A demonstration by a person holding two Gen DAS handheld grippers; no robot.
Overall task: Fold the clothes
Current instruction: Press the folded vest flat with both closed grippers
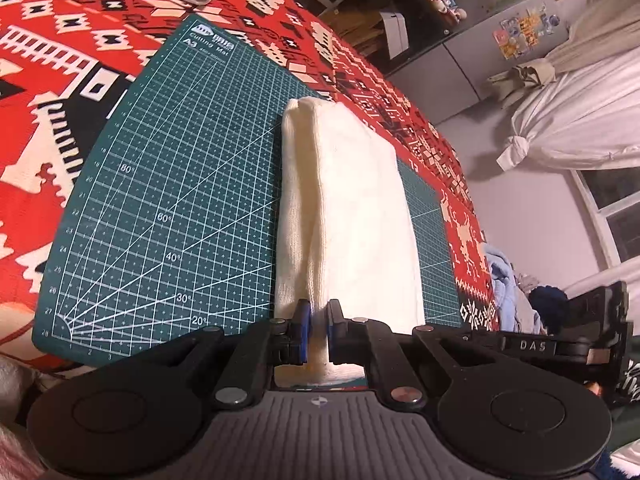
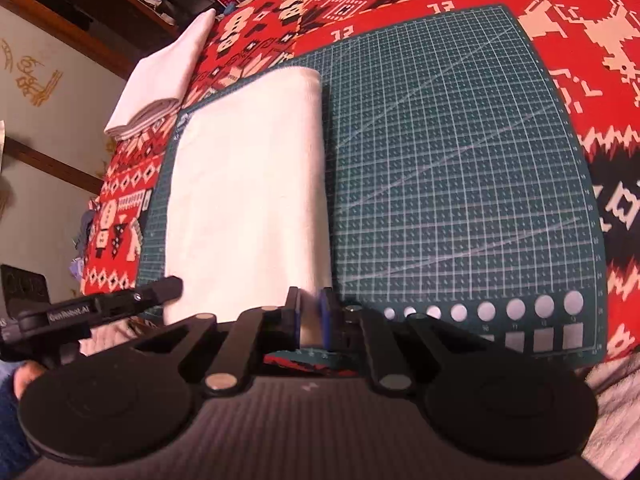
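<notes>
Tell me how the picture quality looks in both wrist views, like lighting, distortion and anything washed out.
Left wrist view: strong fisheye bend, the cutting mat edges curve; warm light, knit texture shows on the cream garment. Right wrist view: same bowing, the garment is overexposed to near flat white, and the gripper body in the foreground is dark and soft.

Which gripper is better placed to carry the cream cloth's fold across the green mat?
Neither clearly: left gripper and right gripper each pinch the cream cloth at opposite ends of its folded edge, above the cutting mat.
</notes>
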